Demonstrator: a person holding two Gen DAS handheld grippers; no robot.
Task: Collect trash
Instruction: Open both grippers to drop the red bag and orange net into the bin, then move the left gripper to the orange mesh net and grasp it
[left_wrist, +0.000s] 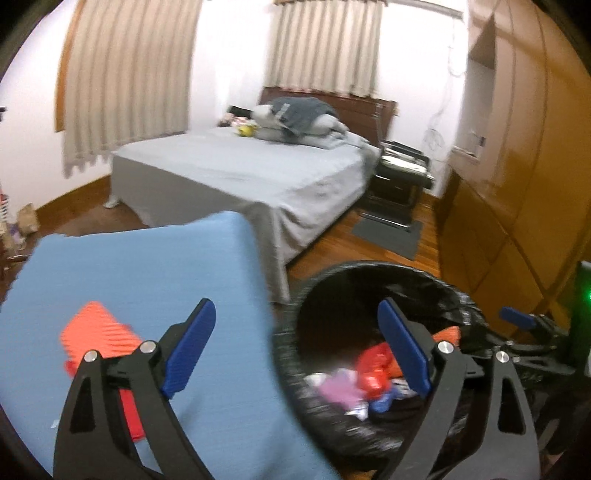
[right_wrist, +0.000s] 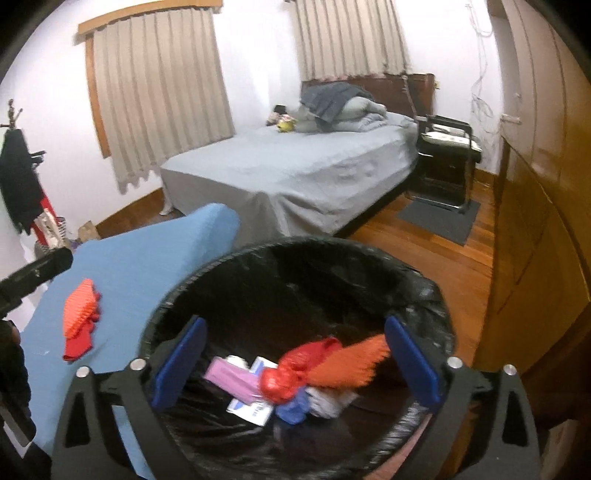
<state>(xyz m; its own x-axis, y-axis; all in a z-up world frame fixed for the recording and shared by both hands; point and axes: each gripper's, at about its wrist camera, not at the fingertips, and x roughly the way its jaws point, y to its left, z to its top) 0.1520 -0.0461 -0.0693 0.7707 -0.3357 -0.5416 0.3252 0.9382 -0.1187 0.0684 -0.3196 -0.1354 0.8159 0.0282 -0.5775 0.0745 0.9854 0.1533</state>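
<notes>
Left wrist view: the left gripper (left_wrist: 297, 349) hangs over the gap between a blue-covered surface (left_wrist: 147, 280) and a trash bin (left_wrist: 328, 417) lined with a black bag, which stands just beside that surface's right edge, likely so litter can go straight across into it. Its jaws stand wide apart with nothing between them; the pads touch nothing. One orange ridged wrapper (left_wrist: 99, 332) lies on the blue cover toward its left side, partly behind the left finger, apparently the next piece to collect. Inside the bin sit red, pink and blue scraps (left_wrist: 369, 373). The other gripper's blue tip shows at the bin's far right rim. Right wrist view: the right gripper (right_wrist: 295, 363) is poised directly over the bin's mouth (right_wrist: 295, 247), jaws spread wide and empty. Between and below them an orange ridged piece (right_wrist: 347, 363), blurred, lies on or is dropping onto a red crumpled bag (right_wrist: 288, 373), with a pink packet (right_wrist: 229, 376) and a white-blue box (right_wrist: 255, 406) beneath; whether it has settled cannot be told. The orange wrapper (right_wrist: 79, 306) on the blue cover (right_wrist: 147, 251) sits well apart, near its left edge.
</notes>
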